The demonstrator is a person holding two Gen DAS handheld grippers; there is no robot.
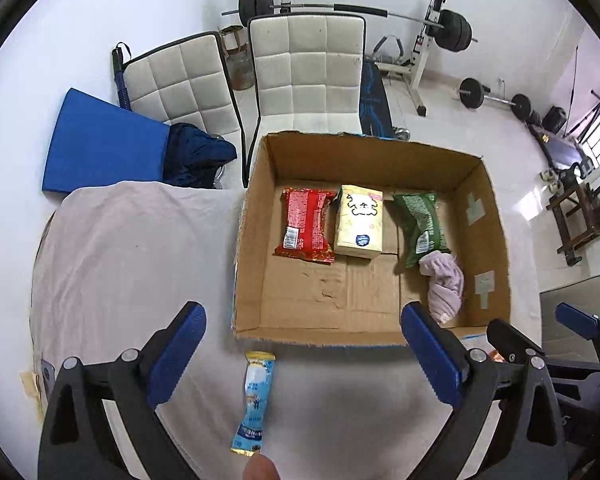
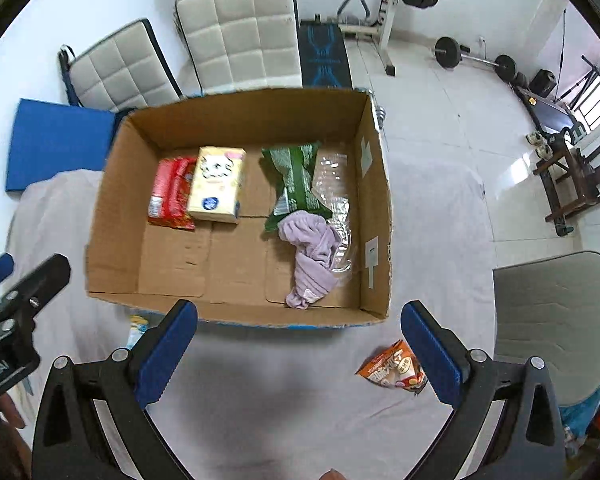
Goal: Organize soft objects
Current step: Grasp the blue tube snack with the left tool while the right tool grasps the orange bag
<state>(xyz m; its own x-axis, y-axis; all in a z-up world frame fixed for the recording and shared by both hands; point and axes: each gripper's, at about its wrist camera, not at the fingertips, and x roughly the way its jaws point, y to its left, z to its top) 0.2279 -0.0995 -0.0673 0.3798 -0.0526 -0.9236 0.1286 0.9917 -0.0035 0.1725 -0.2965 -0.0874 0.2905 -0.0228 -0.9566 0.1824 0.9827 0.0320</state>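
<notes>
An open cardboard box (image 1: 256,240) (image 2: 374,208) stands on the cloth-covered table. It holds a red snack packet (image 1: 306,224) (image 2: 170,196), a yellow tissue pack (image 1: 360,220) (image 2: 218,184), a green packet (image 1: 418,222) (image 2: 294,180), a lilac cloth (image 1: 444,284) (image 2: 312,264) and clear plastic wrap (image 2: 336,184). A blue sachet (image 1: 254,402) lies in front of the box, between my open left gripper's (image 1: 300,360) fingers. An orange snack packet (image 2: 392,368) lies by the inner side of the right finger of my open, empty right gripper (image 2: 298,352).
Two white padded chairs (image 1: 304,72) and a blue mat (image 1: 100,148) stand behind the table. A grey chair (image 2: 556,320) is at the right. Barbell rack (image 1: 424,32) and weights stand on the tiled floor beyond. A dark garment (image 1: 198,156) lies on one chair.
</notes>
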